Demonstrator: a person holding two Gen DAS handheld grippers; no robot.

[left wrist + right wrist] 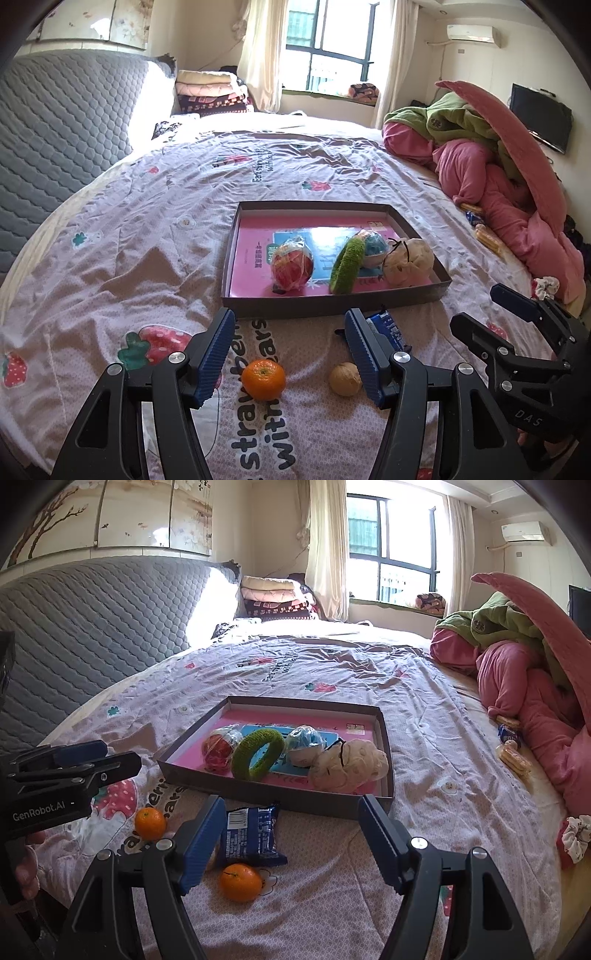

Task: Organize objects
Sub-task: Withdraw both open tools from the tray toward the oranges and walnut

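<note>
Strawberry-print bed [155,229] carries a grey box [332,304] of bagged things; both grippers, left [291,354] and right [291,842], hover with jaws released, empty

A pale bedsheet [332,672] patterned with pink strawberries and dark lettering is being shown, with a grey box [295,801] lined in pink. A green ring [258,755], a cream pouch [351,766] and a red-wrapped ball [291,266] are being displayed inside it. Two orange mandarins [149,823] [240,881], a blue packet [251,834] and a tan bulb [345,379] are being seen outside.
</note>
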